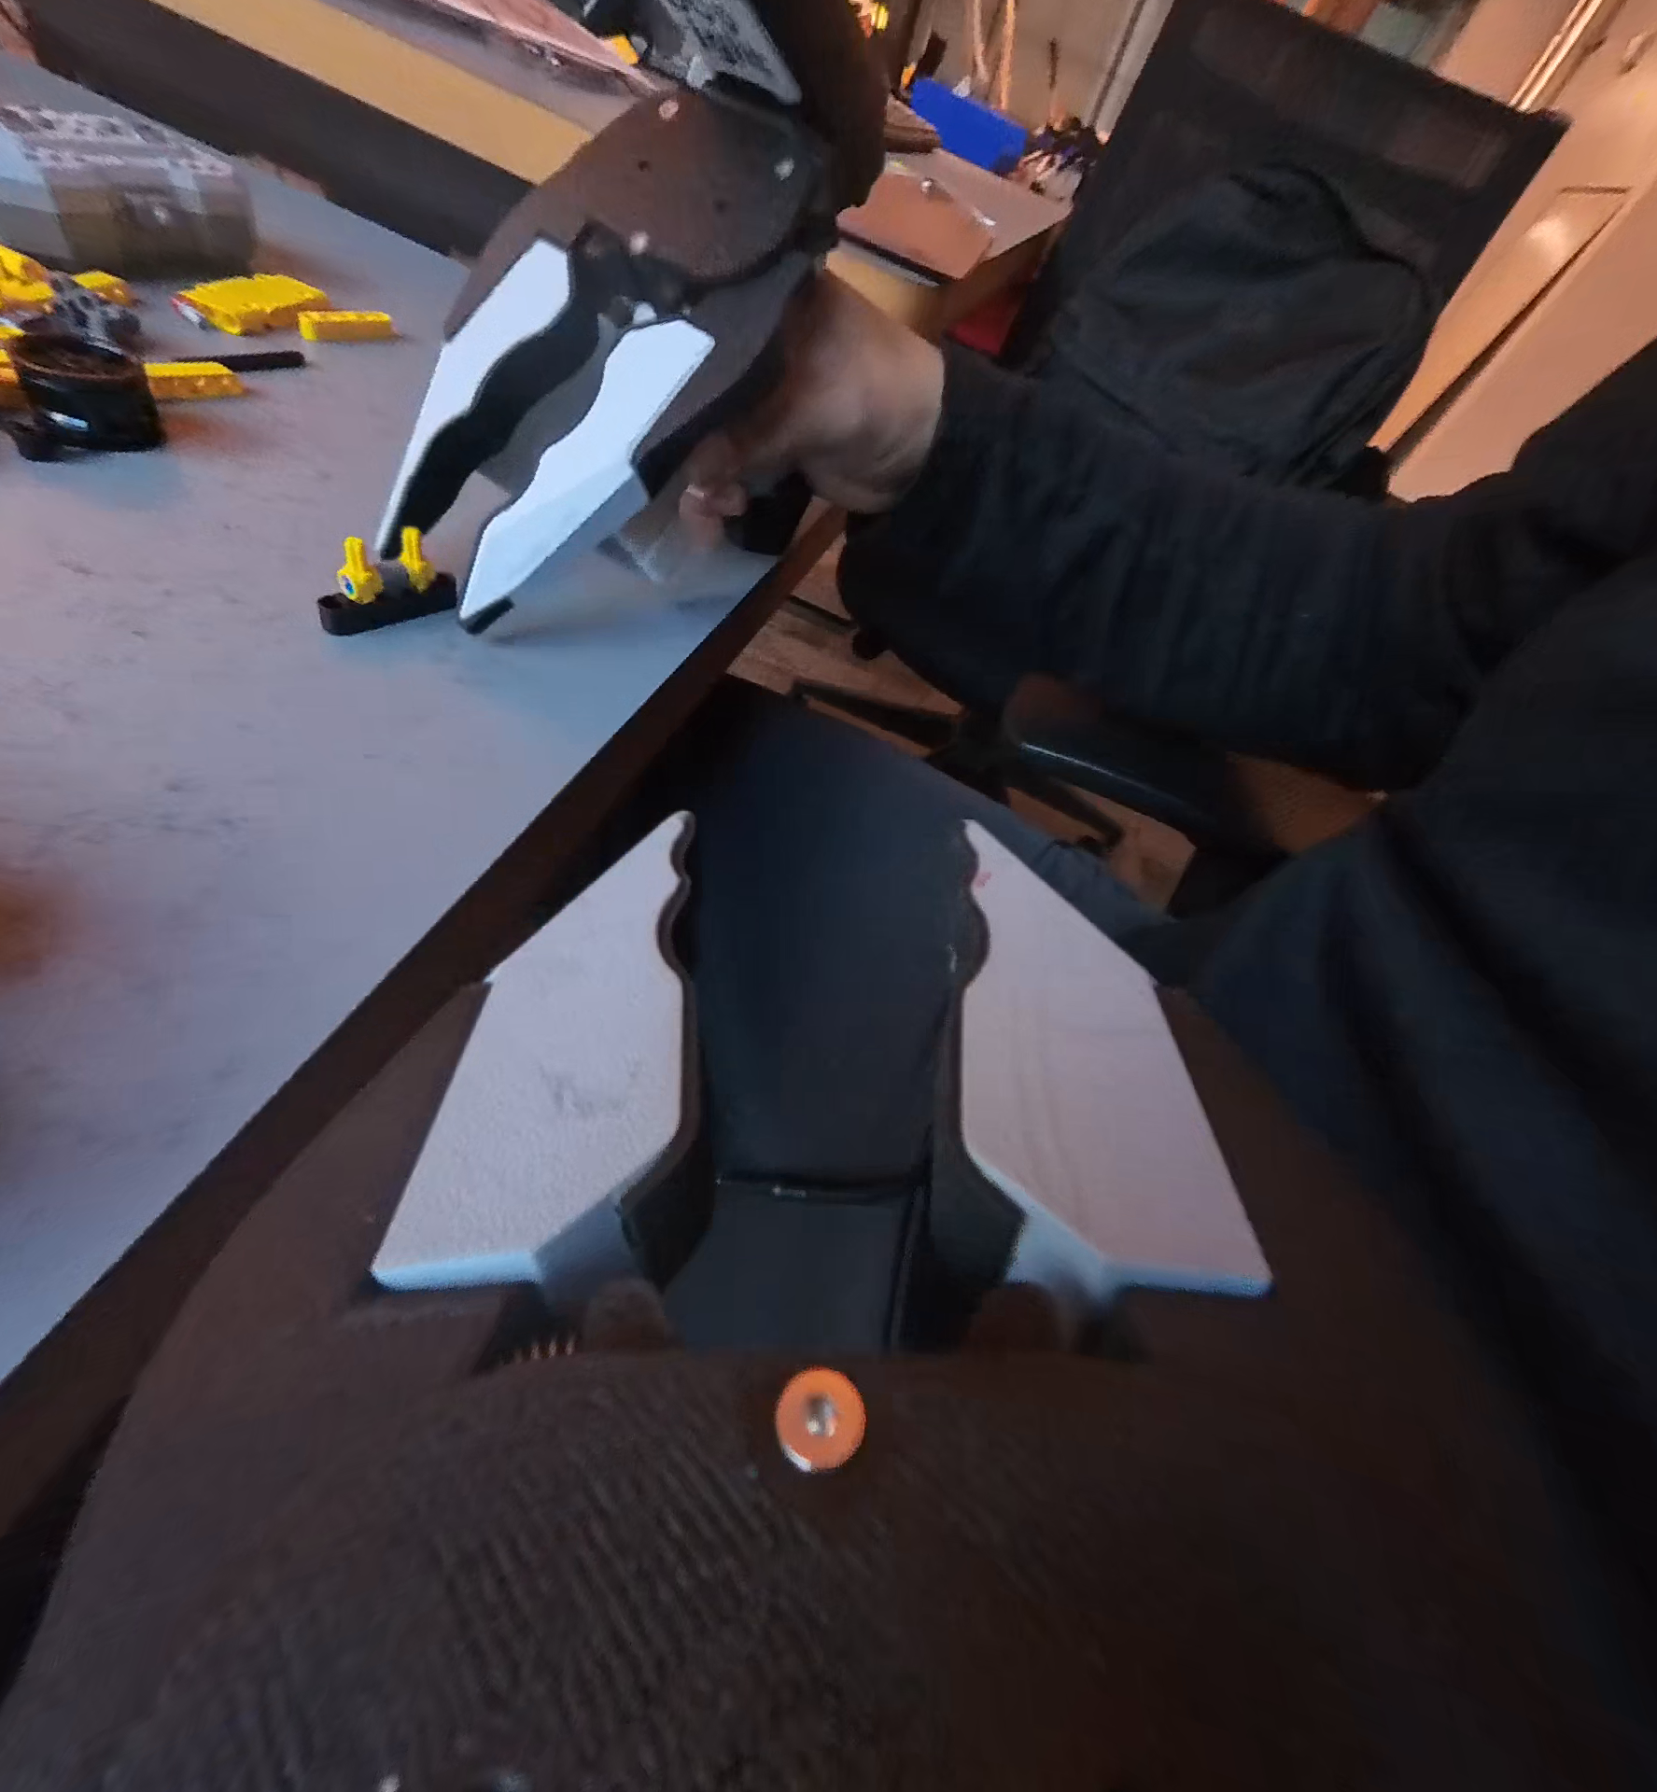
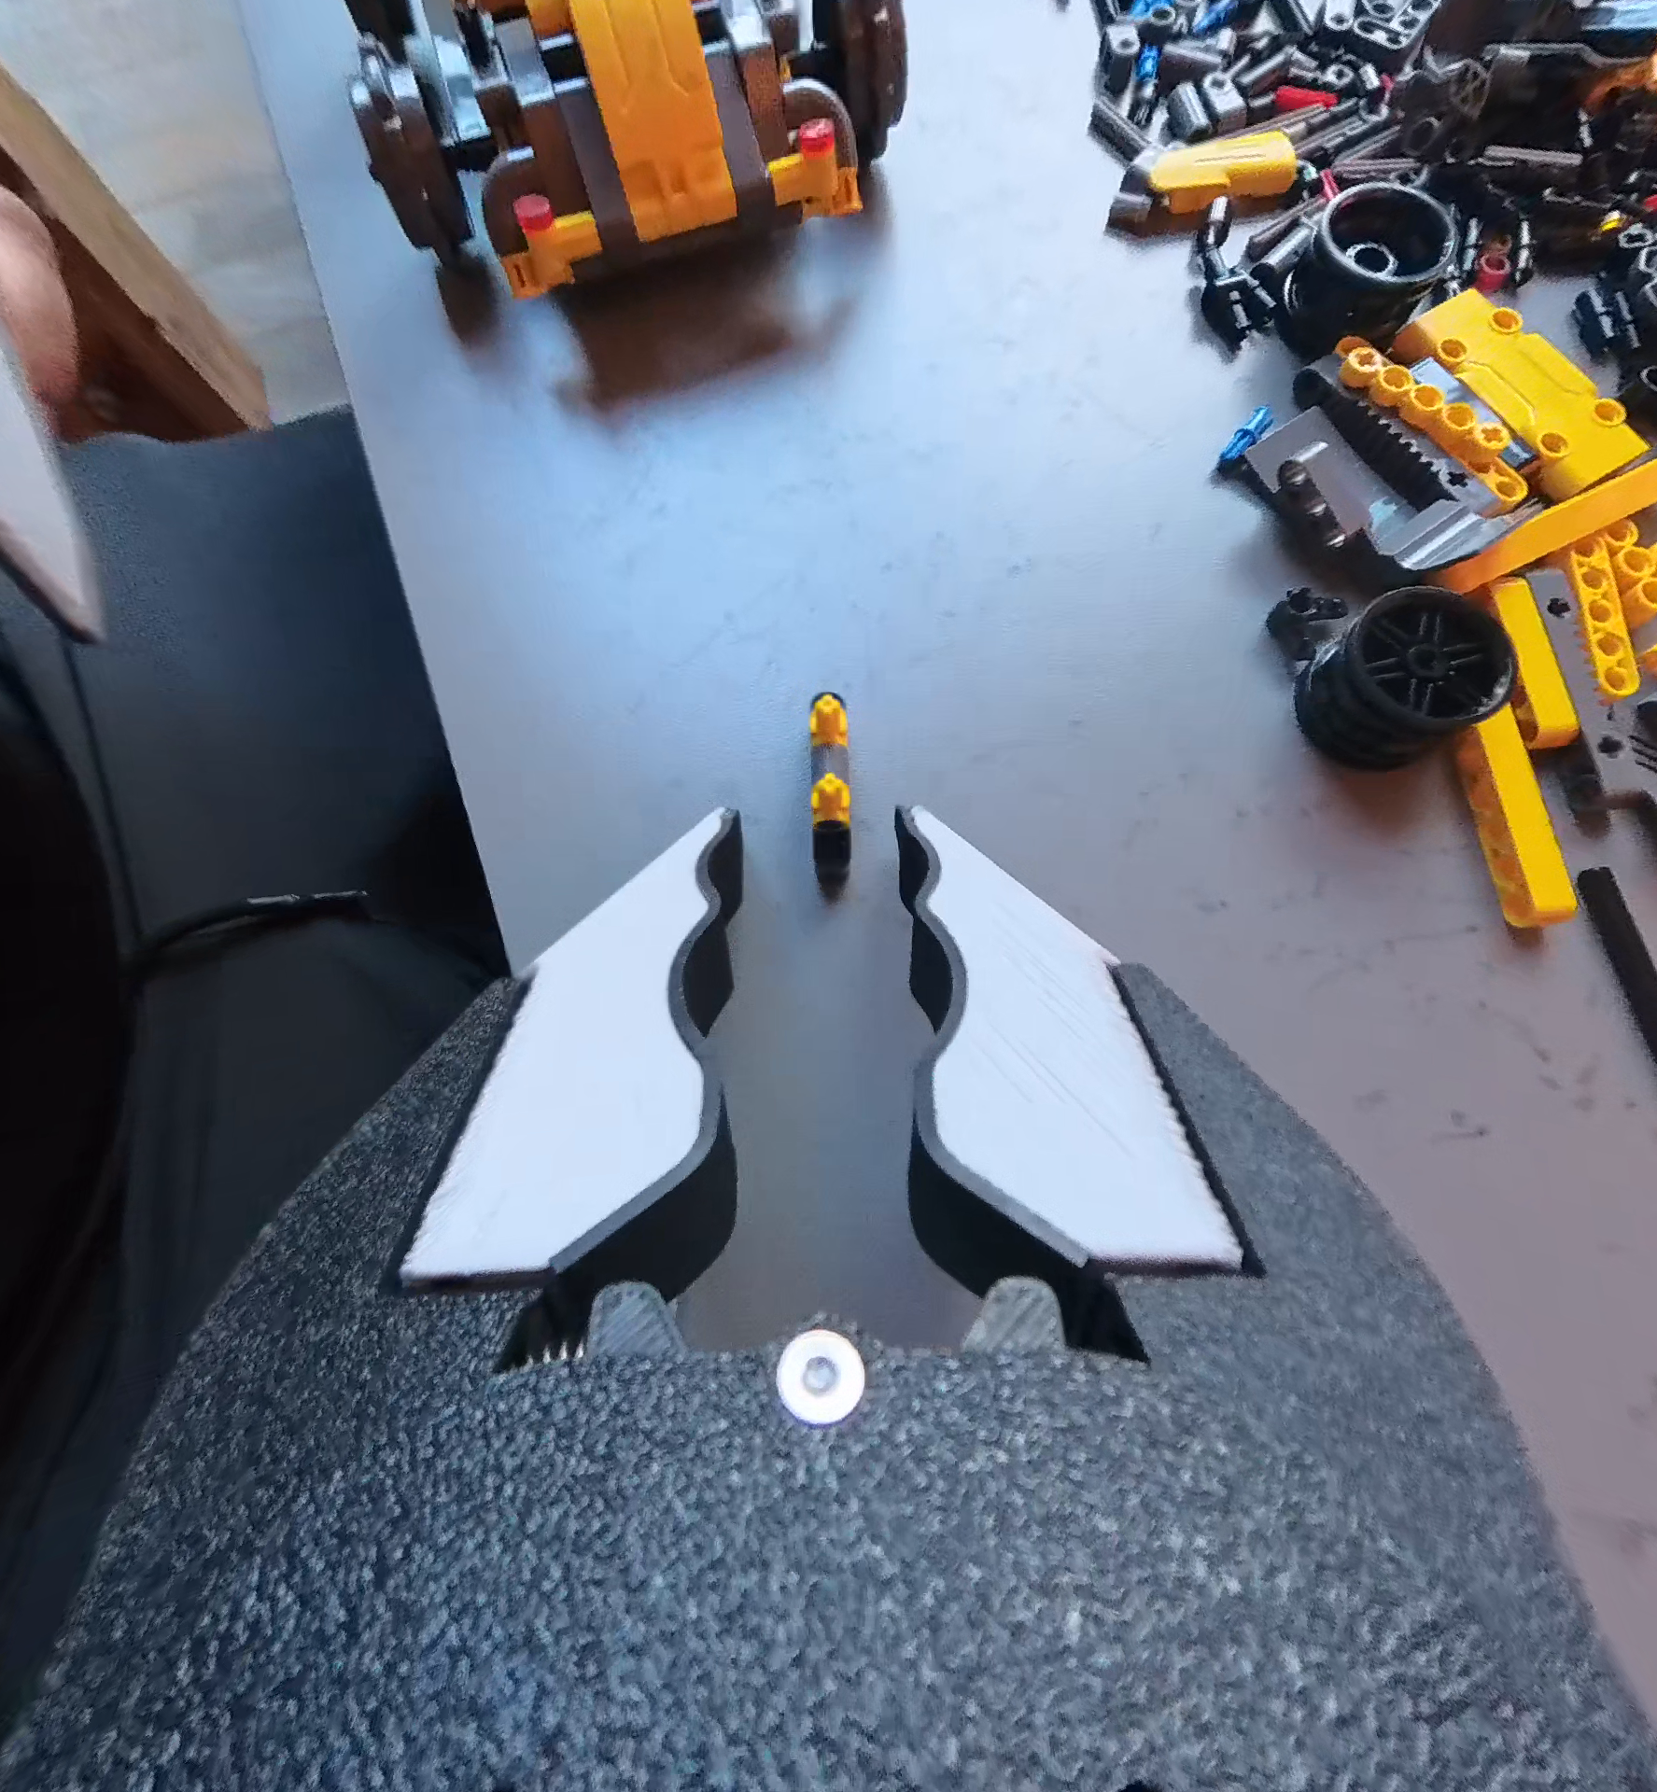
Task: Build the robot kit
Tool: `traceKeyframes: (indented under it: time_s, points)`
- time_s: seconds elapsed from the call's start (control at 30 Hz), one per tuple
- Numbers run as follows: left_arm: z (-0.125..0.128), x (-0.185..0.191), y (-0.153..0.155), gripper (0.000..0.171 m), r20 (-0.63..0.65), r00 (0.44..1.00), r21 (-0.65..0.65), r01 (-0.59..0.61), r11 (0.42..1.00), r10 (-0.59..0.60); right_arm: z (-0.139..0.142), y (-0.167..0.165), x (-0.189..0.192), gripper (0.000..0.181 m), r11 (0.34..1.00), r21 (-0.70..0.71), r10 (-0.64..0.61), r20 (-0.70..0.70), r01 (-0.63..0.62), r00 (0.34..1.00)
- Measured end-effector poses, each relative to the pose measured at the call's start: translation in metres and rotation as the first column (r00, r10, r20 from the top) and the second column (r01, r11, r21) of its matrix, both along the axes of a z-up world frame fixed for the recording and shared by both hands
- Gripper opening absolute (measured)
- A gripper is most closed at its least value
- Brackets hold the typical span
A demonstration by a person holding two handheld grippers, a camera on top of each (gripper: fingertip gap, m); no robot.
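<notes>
A small assembly [image 2: 829, 785], a short black beam carrying a grey piece and two yellow connectors, lies on the grey table [image 2: 708, 582] near its edge. My right gripper [image 2: 816, 824] is open, tips low at the table, with the near end of the assembly just between them. The left wrist view shows the same: the right gripper [image 1: 436, 582], held by a hand, straddles the assembly [image 1: 383, 587]. My left gripper [image 1: 829, 834] is open and empty, off the table edge above a person's dark-clothed lap. One of its white fingers [image 2: 0, 436] shows blurred at the left of the right wrist view.
A yellow and black brick vehicle [image 2: 630, 136] stands at the far side. A pile of loose yellow and black parts [image 2: 1484, 436], a black wheel [image 2: 1416, 679] and a black axle [image 2: 1644, 999] lie to the right. A box [image 1: 97, 204] and a black chair [image 1: 1270, 272] stand behind. It is some 10 cm from my right tips to the black wheel [image 2: 1416, 679]. My left wrist view [image 1: 101, 370] looks at it from another angle.
</notes>
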State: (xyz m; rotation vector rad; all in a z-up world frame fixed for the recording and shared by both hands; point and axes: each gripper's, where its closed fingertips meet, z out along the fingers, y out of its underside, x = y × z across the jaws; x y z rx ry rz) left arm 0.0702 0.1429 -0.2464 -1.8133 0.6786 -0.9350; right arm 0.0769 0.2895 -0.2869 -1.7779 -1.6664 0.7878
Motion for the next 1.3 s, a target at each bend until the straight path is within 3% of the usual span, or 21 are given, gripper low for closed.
traceKeyframes:
  time_s: [0.13, 0.27, 0.8, 1.3]
  points:
    - [0.005, -0.004, -0.003, 0.046, 0.001, 1.000, 0.033, 0.009, 0.999, -0.009, -0.004, 0.002, -0.001, 0.031, 1.000, -0.001, -0.010, 0.027, 0.010, 1.000]
    - [0.012, -0.014, -0.001, 0.044, 0.025, 1.000, 0.034, -0.011, 0.999, 0.010, -0.004, -0.002, -0.006, 0.007, 1.000, -0.014, 0.011, 0.026, -0.011, 1.000]
    - [0.018, -0.045, 0.019, 0.037, 0.119, 0.992, -0.017, -0.046, 0.999, 0.048, -0.005, 0.000, -0.055, 0.007, 0.997, -0.030, 0.066, 0.026, -0.066, 0.997]
    - [0.017, -0.061, 0.027, 0.039, 0.058, 0.994, 0.011, -0.093, 0.996, 0.092, -0.005, 0.001, -0.059, 0.007, 0.996, -0.047, 0.078, 0.022, -0.077, 0.997]
